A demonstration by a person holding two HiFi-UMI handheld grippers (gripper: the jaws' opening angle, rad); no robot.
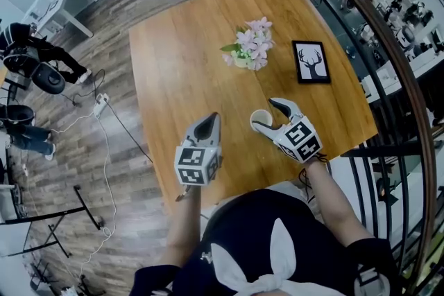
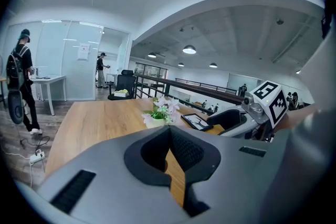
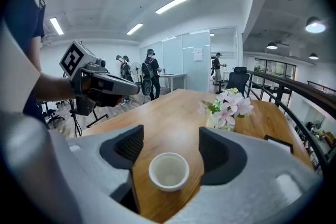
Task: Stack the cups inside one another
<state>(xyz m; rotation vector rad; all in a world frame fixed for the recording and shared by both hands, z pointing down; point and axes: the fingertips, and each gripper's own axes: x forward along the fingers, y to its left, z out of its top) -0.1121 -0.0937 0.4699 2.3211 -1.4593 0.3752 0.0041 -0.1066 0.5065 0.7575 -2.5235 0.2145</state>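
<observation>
Rectangular light-brown wooden table (image 1: 180,59), plank-grained top, standing on wood-effect flooring. Left gripper (image 2: 169,131), grey two-jaw tool with a marker cube: held above the near table edge, jaw tips together with only a thin wedge of tabletop showing behind them, and nothing in its grasp. Right gripper (image 3: 169,136), same make: jaws spread wide, straddling the cup without either pad touching it. Small white pot of pink and white flowers with green leaves (image 1: 250,45), upright near the table's middle. Black-framed picture of a stag's head silhouette on white (image 1: 311,62), lying flat to the right of the flowers. Small white round handleless cup (image 3: 168,170), smooth glazed look with a thick plain rim and an empty pale interior. It stands upright on the tabletop toward the near right edge, between the right gripper's jaws.
</observation>
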